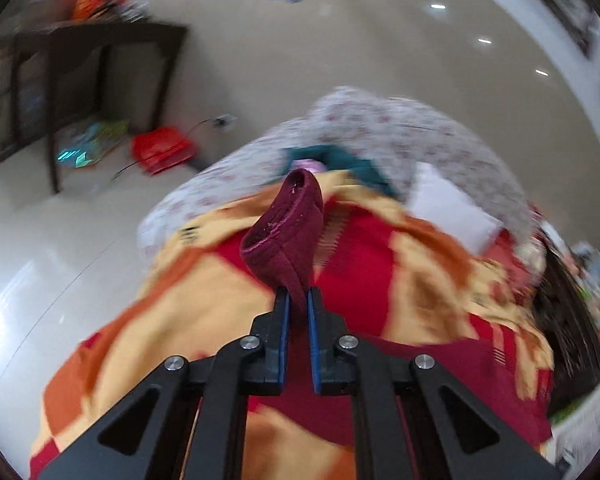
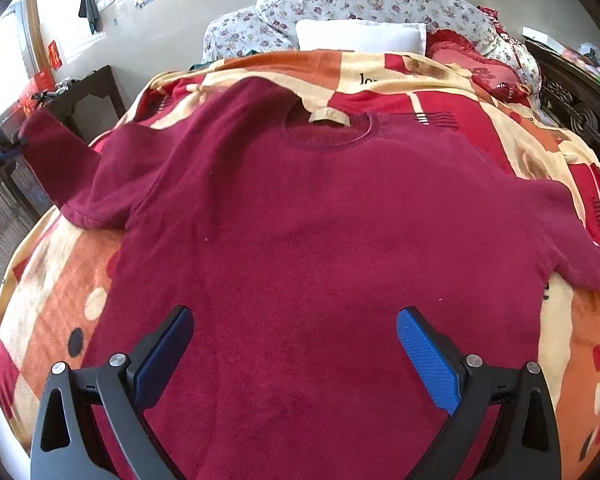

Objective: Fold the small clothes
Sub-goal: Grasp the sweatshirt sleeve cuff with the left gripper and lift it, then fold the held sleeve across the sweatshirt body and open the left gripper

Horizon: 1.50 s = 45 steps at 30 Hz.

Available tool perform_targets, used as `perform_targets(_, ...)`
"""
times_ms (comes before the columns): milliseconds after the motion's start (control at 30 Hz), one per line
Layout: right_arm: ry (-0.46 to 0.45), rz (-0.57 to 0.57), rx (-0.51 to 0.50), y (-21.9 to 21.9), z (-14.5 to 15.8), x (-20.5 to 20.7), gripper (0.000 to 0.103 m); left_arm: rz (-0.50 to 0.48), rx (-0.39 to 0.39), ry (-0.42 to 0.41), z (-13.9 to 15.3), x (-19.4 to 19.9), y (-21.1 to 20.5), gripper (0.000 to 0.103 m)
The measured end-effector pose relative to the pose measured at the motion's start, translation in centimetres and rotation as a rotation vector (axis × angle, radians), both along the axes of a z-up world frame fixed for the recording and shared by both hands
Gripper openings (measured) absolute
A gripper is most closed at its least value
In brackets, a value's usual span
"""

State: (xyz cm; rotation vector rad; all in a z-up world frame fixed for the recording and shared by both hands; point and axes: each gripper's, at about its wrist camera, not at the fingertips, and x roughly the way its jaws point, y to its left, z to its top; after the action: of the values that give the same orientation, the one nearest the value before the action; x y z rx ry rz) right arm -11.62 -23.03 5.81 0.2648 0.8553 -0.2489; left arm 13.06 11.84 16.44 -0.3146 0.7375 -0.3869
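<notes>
A: Where do we stand with the maroon sweater (image 2: 320, 240)?

B: In the right wrist view we see it spread front-up across the patterned blanket (image 2: 480, 92) on the bed, neckline toward the pillows, with a beige label showing inside the collar. One sleeve runs off toward the right edge of that view and lies flat. The other sleeve (image 2: 56, 160) is lifted off the blanket at the far left.

A: And what lifts it?

B: The left gripper (image 1: 298, 300). In its own view the blue pads are clenched on the sleeve cuff (image 1: 286, 232), and the cuff stands up beyond the tips, its opening facing us. We also catch a sliver of that gripper at the left edge of the right wrist view, right at the sleeve's end.

A: What about the right gripper (image 2: 296, 344)?

B: We see it released, the two blue pads (image 2: 428, 360) spread wide apart over the lower part of the sweater's body. Nothing sits between them. Whether the tips touch the cloth we cannot tell.

A: What else do we have around the bed?

B: A white pillow (image 2: 360, 36) lies at the head, against a floral quilt (image 2: 364, 0), with a pink and red cushion (image 2: 476, 64) just beside it. A dark wooden table (image 1: 96, 64) stands on the pale floor off to the side, a red bag (image 1: 162, 150) on the floor near it. The left wrist view is blurred, so we leave the smaller items unnamed.
</notes>
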Motion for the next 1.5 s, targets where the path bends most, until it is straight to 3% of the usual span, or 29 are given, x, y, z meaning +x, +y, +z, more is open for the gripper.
perform_targets(167, -0.036, -0.013, 0.013, -1.5, 1.5, -1.2, 0.103, -0.204, -0.004, -0.103, 4.7, -5.8, -8.1, 0.008)
perform_targets(333, -0.086, -0.07, 0.006, -4.7, 3.8, -3.0, 0.103, -0.418, -0.014, -0.106, 5.0, -10.8, -17.1, 0.008)
perform_targets(467, -0.092, -0.126, 0.012, -7.6, 4.2, -4.2, 0.103, -0.556, -0.03, -0.016, 0.7, -13.3, -25.0, 0.008)
perform_targets(700, -0.058, -0.195, 0.096, -11.7, 2.4, -5.7, 0.103, -0.633, 0.022, 0.158, -10.0, -13.9, -33.5, 0.008)
perform_targets(767, -0.062, -0.201, 0.134, -12.5, 2.1, -5.8, 0.103, -0.643, 0.052, 0.174, -11.0, -14.3, -33.6, 0.01)
perform_targets(833, -0.076, -0.192, 0.16, -13.0, 2.0, -5.5, 0.103, -0.637, 0.087, 0.158, -10.3, -15.0, -33.1, 0.023)
perform_targets(900, -0.081, -0.173, 0.167, -13.0, 1.9, -4.6, 0.103, -0.628, 0.106, 0.074, -8.5, -15.9, -30.9, 0.059)
perform_targets(967, -0.082, -0.148, 0.175, -12.7, 1.8, -3.3, 0.103, -0.572, 0.159, -0.051, -6.4, -16.9, -28.0, 0.074)
perform_targets(1033, -0.087, -0.122, 0.176, -12.2, 1.8, -2.0, 0.103, -0.514, 0.21, -0.141, -4.8, -17.2, -25.2, 0.075)
perform_targets(1133, -0.037, -0.094, 0.14, -11.4, 1.1, 0.8, 0.103, -0.422, 0.281, -0.168, -4.4, -15.7, -21.9, 0.076)
perform_targets(1267, 0.048, -0.152, 0.013, -11.4, -0.8, 2.7, 0.103, -0.295, 0.324, -0.092, -6.6, -12.6, -18.7, 0.076)
perform_targets(1367, 0.0, -0.158, 0.021, -11.7, -0.6, 1.7, 0.103, -0.252, 0.318, -0.029, -8.5, -11.1, -17.1, 0.076)
perform_targets(1500, -0.045, -0.151, 0.005, -12.2, 0.6, 1.2, 0.103, -0.236, 0.325, -0.015, -9.3, -10.4, -16.7, 0.076)
